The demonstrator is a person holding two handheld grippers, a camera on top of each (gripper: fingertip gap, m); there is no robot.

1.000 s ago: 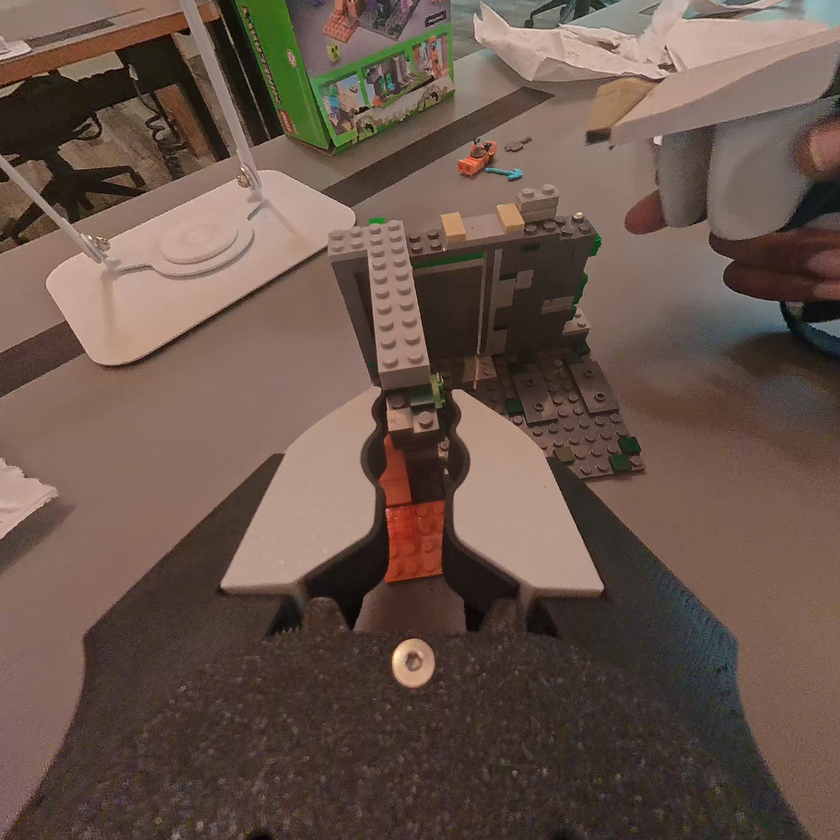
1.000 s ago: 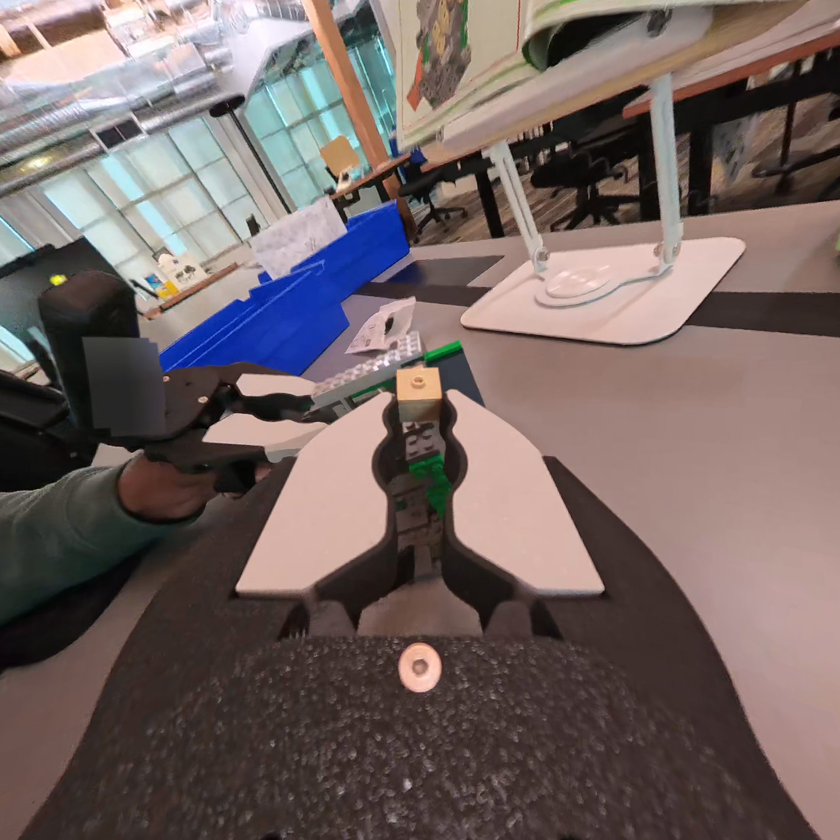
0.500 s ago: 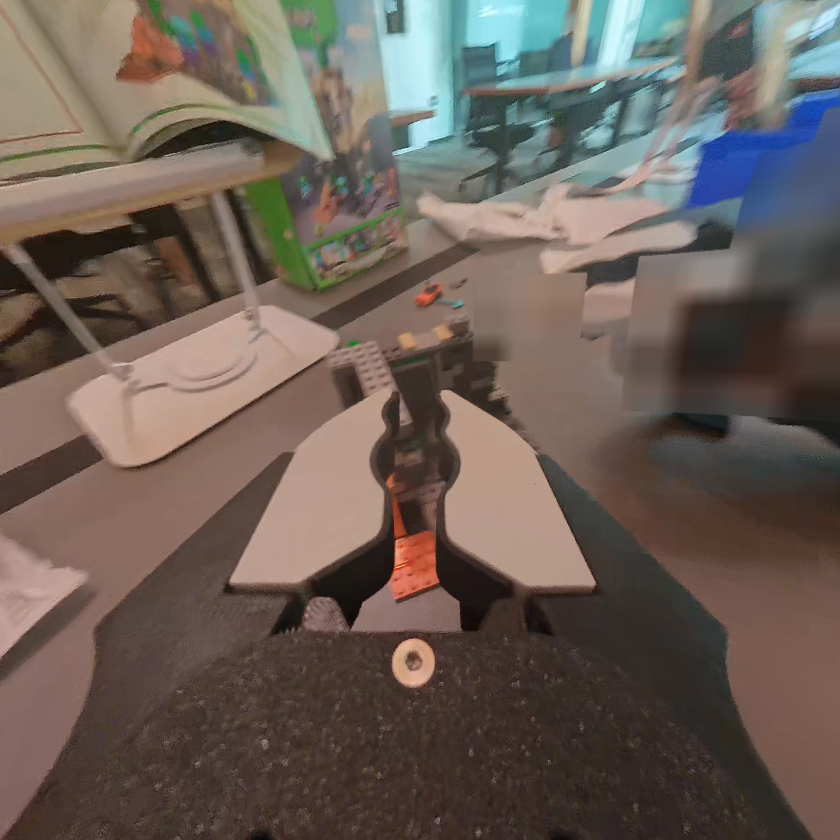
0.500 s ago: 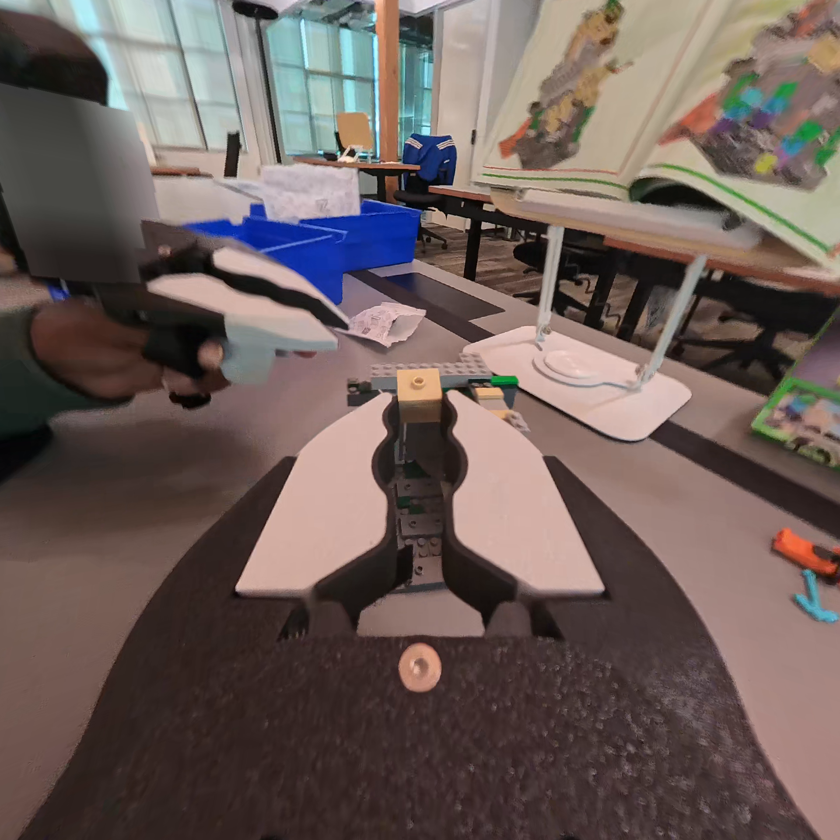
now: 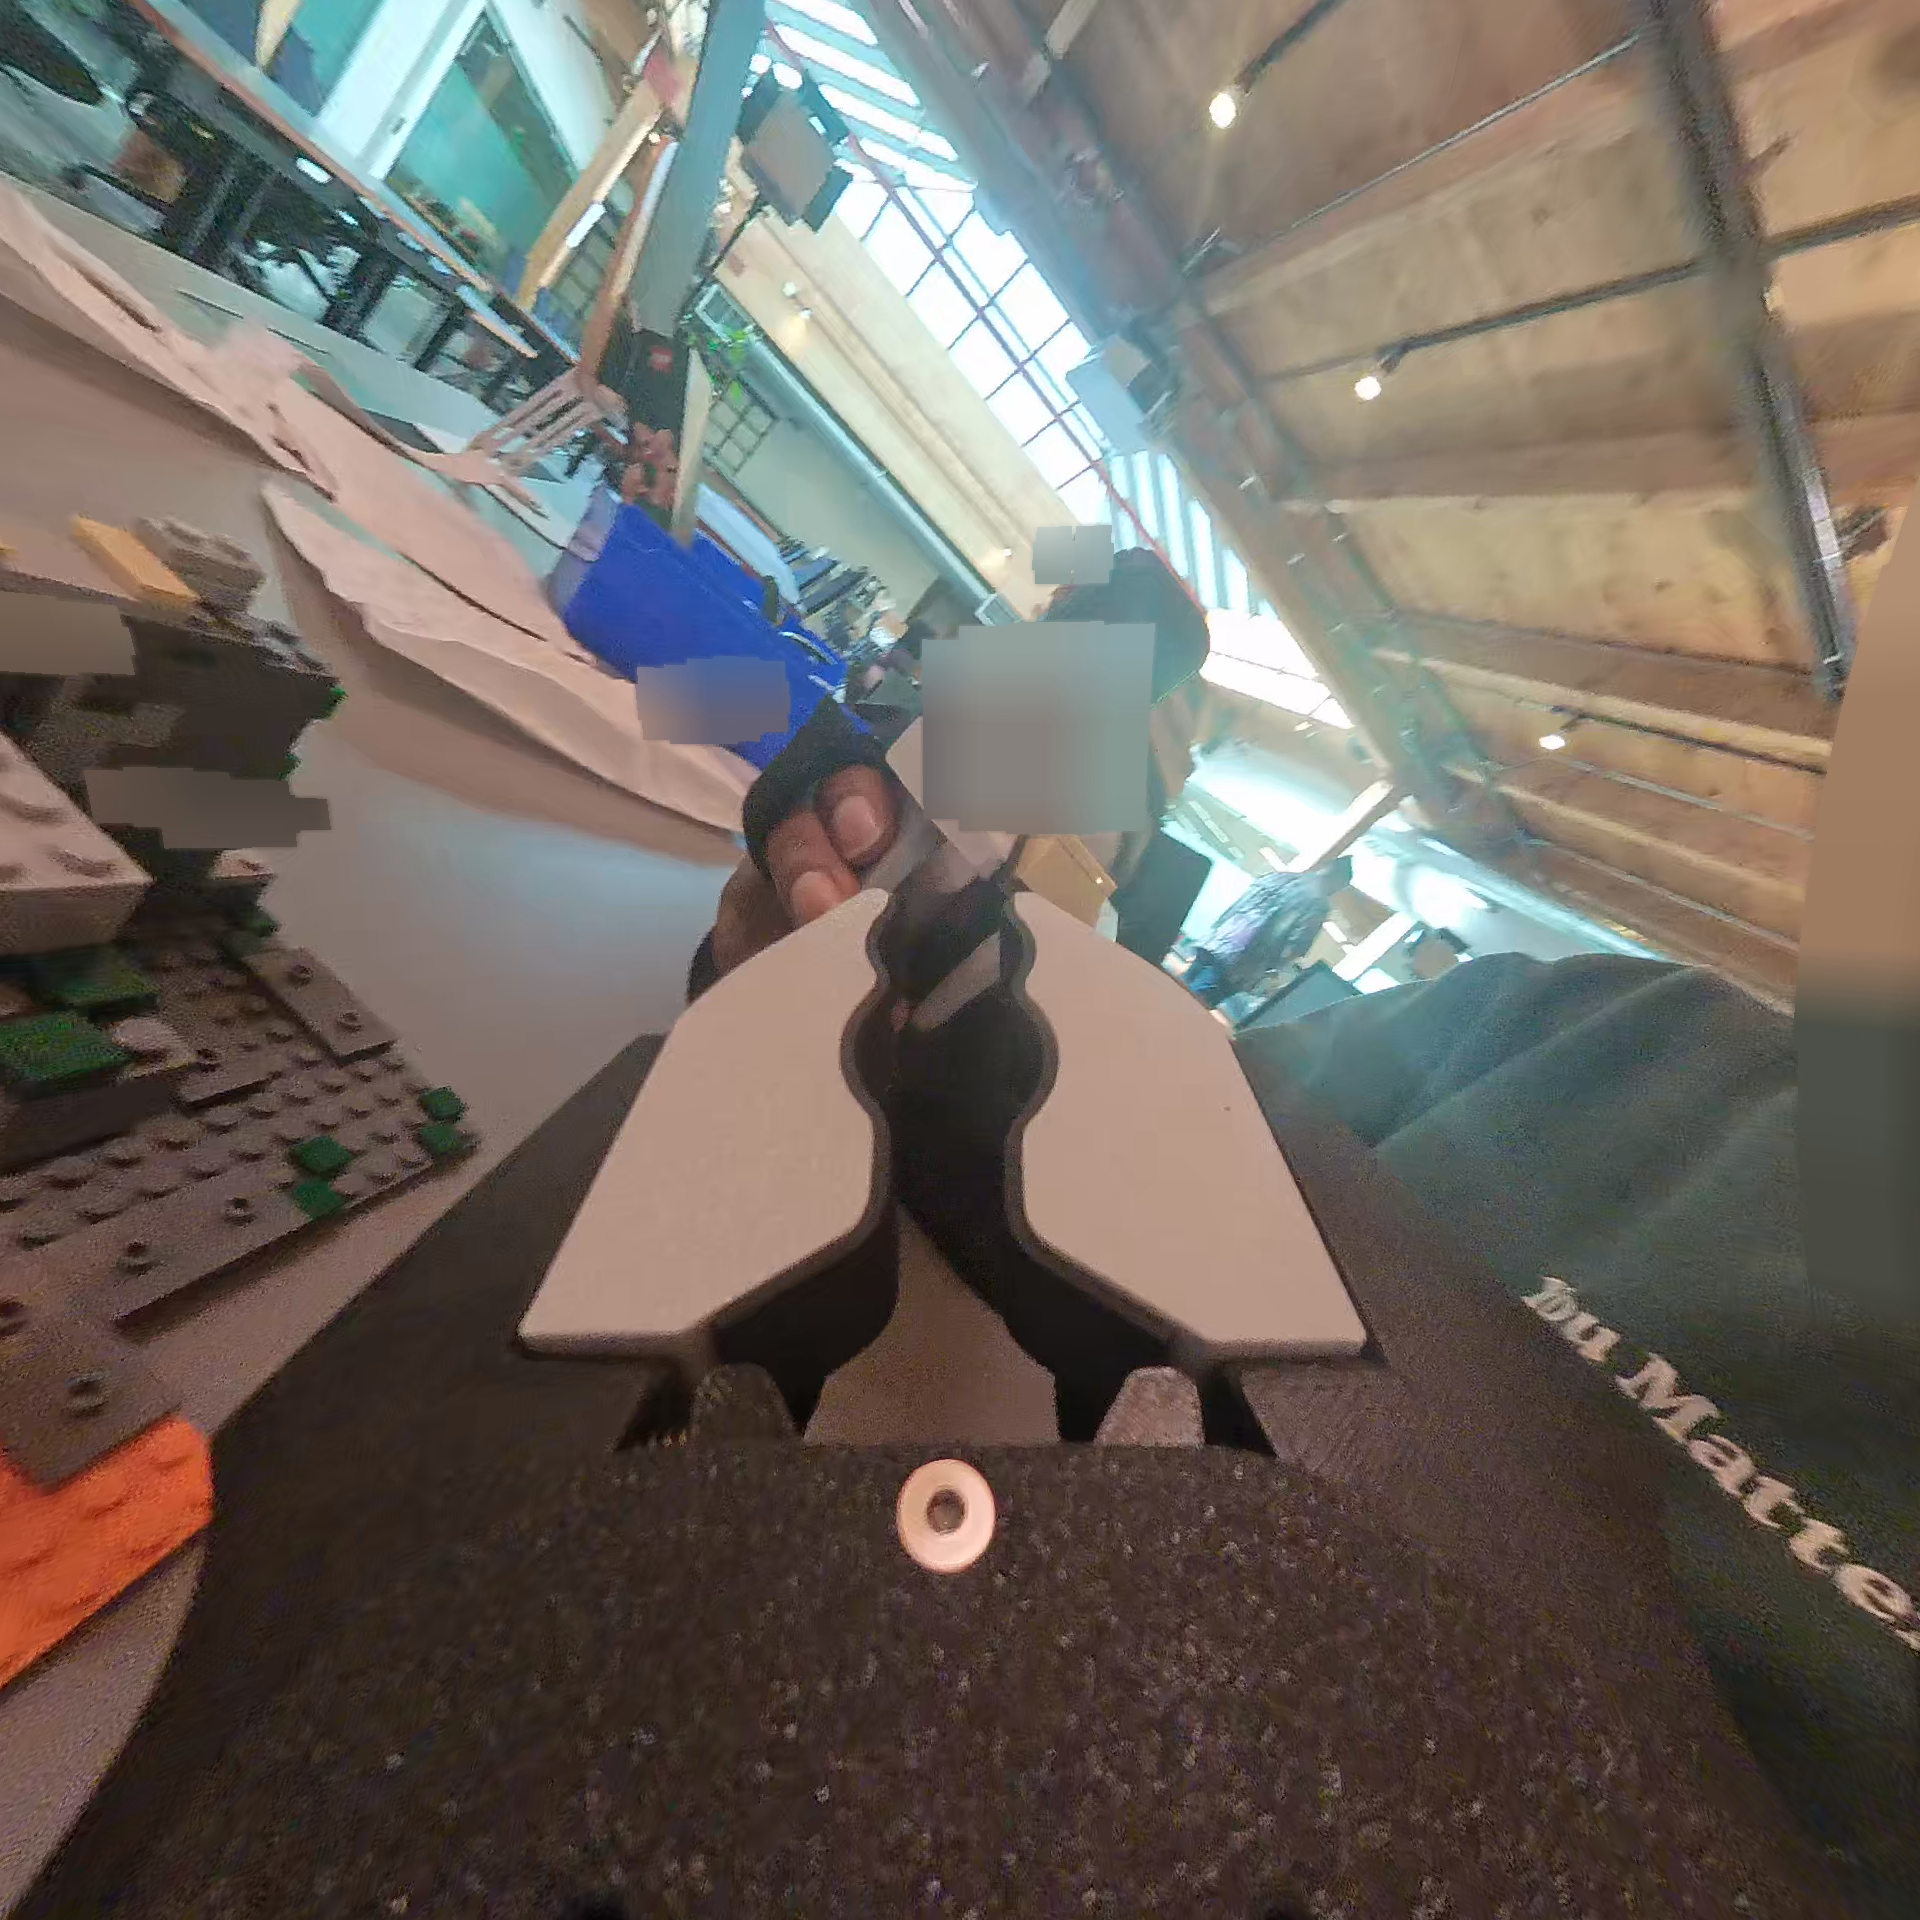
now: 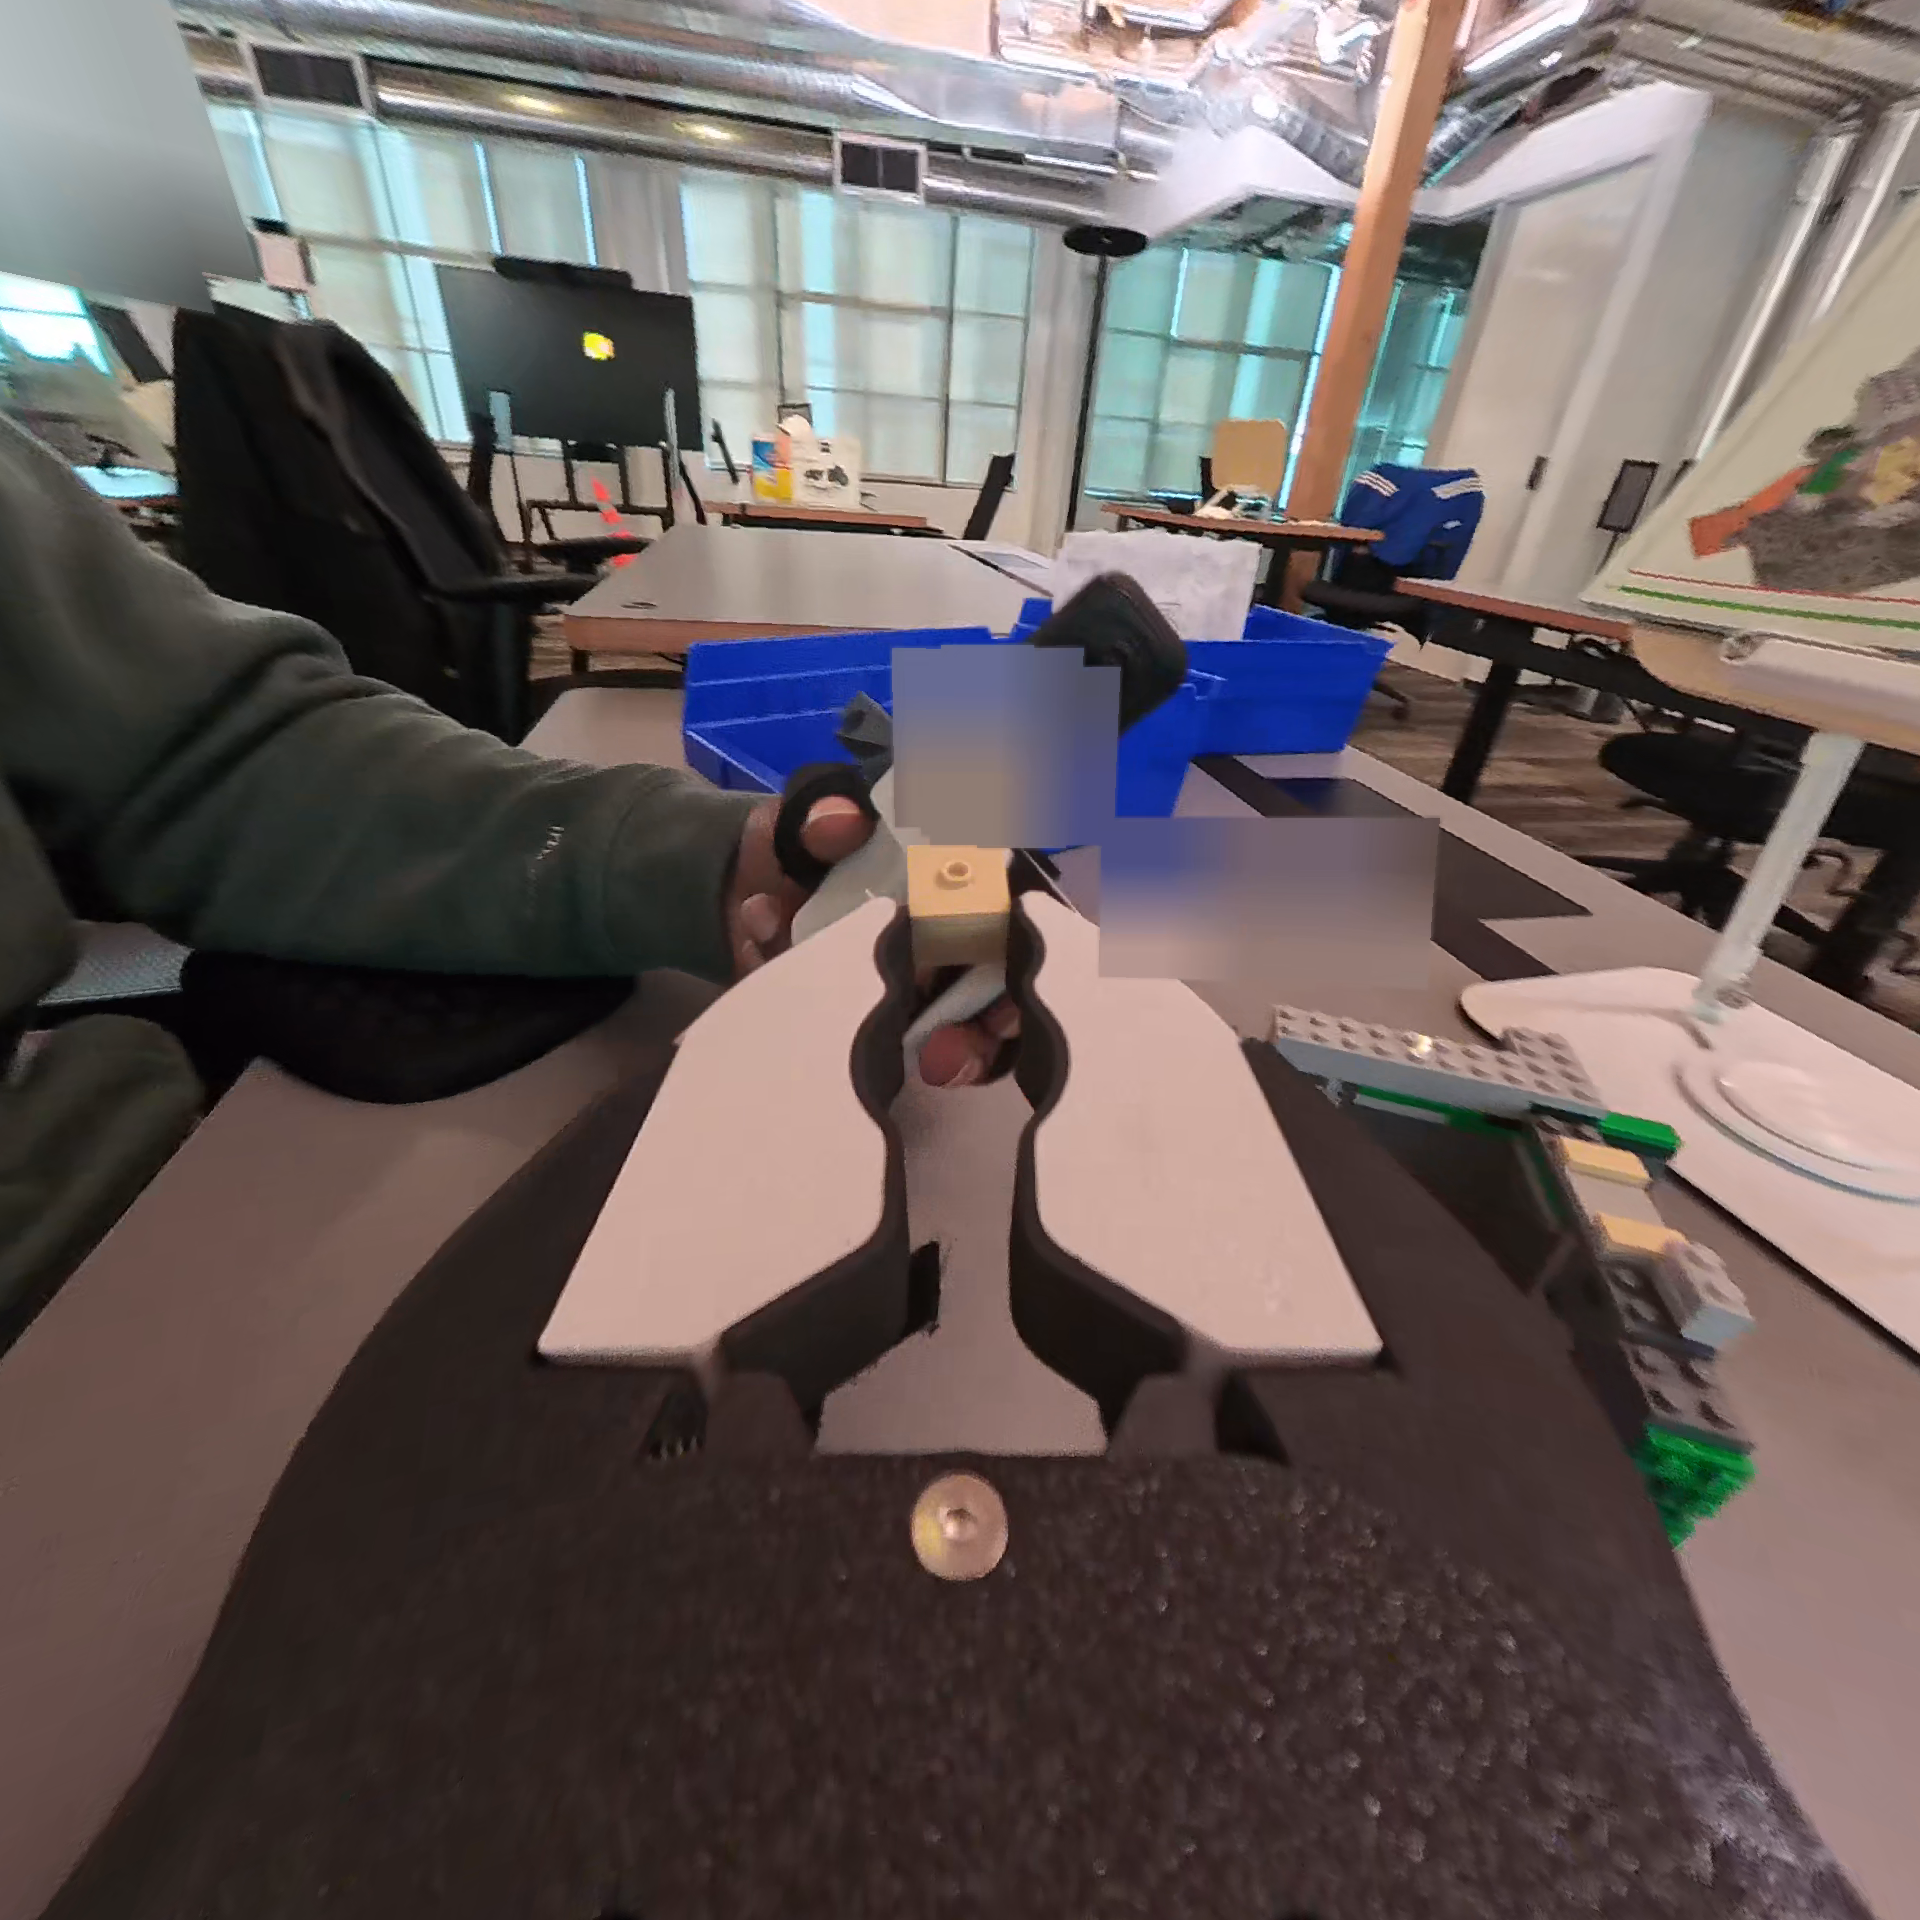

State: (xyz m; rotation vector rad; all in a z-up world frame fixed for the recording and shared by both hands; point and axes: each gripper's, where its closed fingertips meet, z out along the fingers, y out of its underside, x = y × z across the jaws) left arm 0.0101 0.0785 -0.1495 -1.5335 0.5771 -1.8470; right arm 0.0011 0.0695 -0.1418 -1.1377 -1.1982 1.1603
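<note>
My right gripper (image 6: 956,923) is shut on a small tan one-stud brick (image 6: 956,883), held in the air at its fingertips. My left gripper (image 5: 948,914) is open with nothing between its fingers, and it is tilted upward. The two grippers face each other closely. Each view shows the other gripper's hand just beyond the tips, in the left wrist view (image 5: 821,862) and in the right wrist view (image 6: 769,894). The grey brick model with green studs sits on the table at the left in the left wrist view (image 5: 208,1091) and at the right in the right wrist view (image 6: 1579,1164). An orange plate (image 5: 83,1538) juts out at its near end.
A blue bin (image 6: 1268,686) stands behind the grippers. A white stand base (image 6: 1818,1101) holds an open booklet (image 6: 1808,520) at the right. Crumpled white paper (image 5: 447,582) lies beyond the model. A dark green sleeve (image 6: 364,810) reaches in from the left. My two grippers' fingertips are within a few centimetres of each other. The orange plate (image 5: 83,1538) lies around 12 centimeters away from my left fingertips.
My left gripper lifted off the model and swung up and right to face the right gripper; nothing is between its fingers now. My right gripper turned left, still holding the tan brick.
</note>
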